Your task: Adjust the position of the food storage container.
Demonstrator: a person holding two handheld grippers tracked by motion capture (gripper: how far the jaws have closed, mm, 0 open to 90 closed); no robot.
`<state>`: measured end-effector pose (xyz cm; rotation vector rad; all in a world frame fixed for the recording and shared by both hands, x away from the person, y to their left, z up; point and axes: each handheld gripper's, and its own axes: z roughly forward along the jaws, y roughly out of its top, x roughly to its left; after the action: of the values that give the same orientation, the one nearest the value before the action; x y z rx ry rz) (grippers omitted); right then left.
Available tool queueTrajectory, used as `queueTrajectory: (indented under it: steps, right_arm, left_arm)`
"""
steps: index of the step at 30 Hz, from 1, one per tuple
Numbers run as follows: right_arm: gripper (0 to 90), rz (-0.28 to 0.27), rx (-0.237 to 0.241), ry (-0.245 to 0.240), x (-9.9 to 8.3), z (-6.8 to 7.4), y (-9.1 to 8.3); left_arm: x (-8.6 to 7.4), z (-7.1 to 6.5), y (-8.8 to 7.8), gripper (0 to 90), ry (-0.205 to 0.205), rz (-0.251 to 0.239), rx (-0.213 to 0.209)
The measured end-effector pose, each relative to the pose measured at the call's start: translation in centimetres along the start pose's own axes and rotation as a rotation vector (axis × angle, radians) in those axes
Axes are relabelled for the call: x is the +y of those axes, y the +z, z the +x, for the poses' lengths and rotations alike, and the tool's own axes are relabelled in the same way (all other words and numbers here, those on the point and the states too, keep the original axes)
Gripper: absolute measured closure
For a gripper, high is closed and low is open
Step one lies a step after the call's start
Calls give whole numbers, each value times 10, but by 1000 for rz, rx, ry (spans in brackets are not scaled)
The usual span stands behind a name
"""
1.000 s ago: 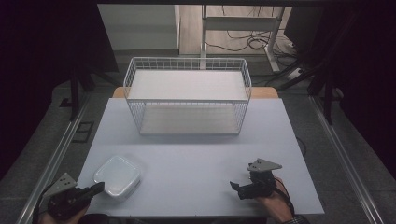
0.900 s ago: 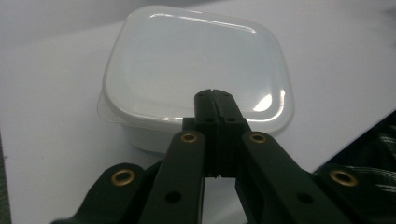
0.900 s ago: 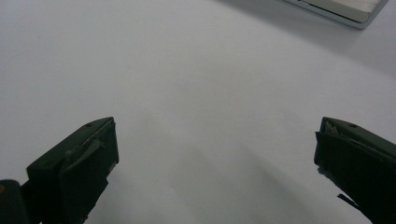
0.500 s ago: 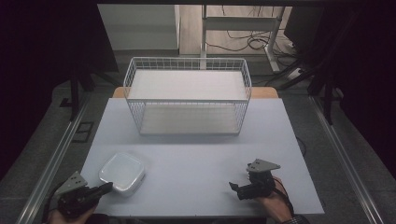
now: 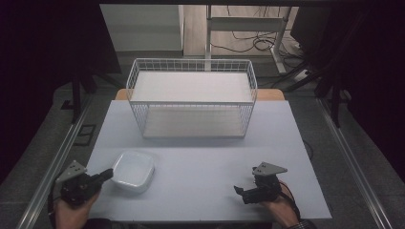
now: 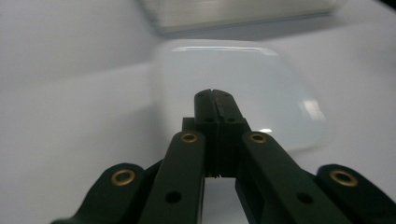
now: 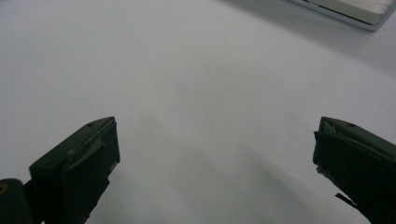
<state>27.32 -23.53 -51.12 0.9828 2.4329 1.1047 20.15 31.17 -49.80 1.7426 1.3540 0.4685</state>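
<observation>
At seven o'clock on the pale table (image 5: 205,157) sits a shallow white square plastic dish (image 5: 133,170); likely light, stiff, slippery; grip its rim; left gripper (image 6: 215,95) jaws closed, empty, beside it; right gripper (image 7: 215,154) jaws wide, empty.

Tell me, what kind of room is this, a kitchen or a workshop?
Probably a lab or test bench, not a kitchen. A plain white table holds just a wire basket and a white dish, cables trail over the floor behind, and a person holds a tool in each hand.
</observation>
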Motion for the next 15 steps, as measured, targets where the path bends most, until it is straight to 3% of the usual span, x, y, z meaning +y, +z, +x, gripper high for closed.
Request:
queueTrajectory:
  steps: [2,3,5,15]
  right_arm:
    - [3,-10,4,12,1,-1,-1]
    - [3,-17,3,20,1,-1,-1]
    - [3,-22,8,29,1,-2,-1]
    - [40,-16,51,51,4,0,-1]
  left_arm:
    - [-1,18,8,899,-46,21,35]
    - [-2,20,12,899,-44,40,52]
    - [-4,23,20,899,-56,64,32]
    - [-5,6,39,899,-33,124,-12]
